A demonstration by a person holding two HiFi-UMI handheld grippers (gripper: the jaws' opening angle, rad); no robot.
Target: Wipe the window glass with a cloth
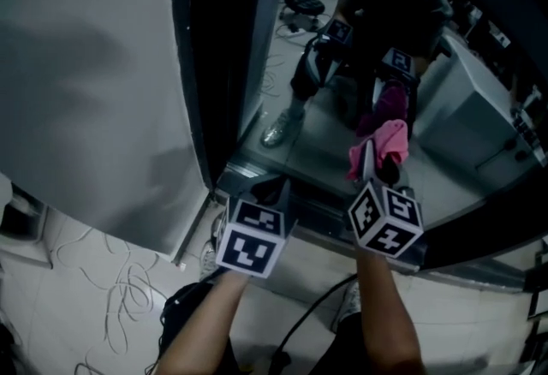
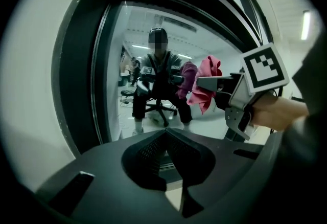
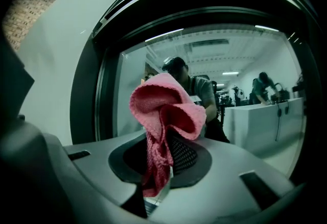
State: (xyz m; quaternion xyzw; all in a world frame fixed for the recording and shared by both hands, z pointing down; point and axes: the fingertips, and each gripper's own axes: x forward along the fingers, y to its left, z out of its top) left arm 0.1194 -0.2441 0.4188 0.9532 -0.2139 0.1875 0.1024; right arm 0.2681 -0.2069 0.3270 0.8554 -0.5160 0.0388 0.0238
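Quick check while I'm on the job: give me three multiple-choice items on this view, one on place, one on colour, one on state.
1. The bunched pink knitted cloth sits: A on the floor; B between the right gripper's fingers; C on the sill.
2. The frame round the clear window glass is: A black; B red; C yellow.
3. The left gripper's fingers are: A wide apart; B shut on cloth; C shut, empty.
B, it bulges from those fingers; A, dark surround; C, tips meet, nothing between.
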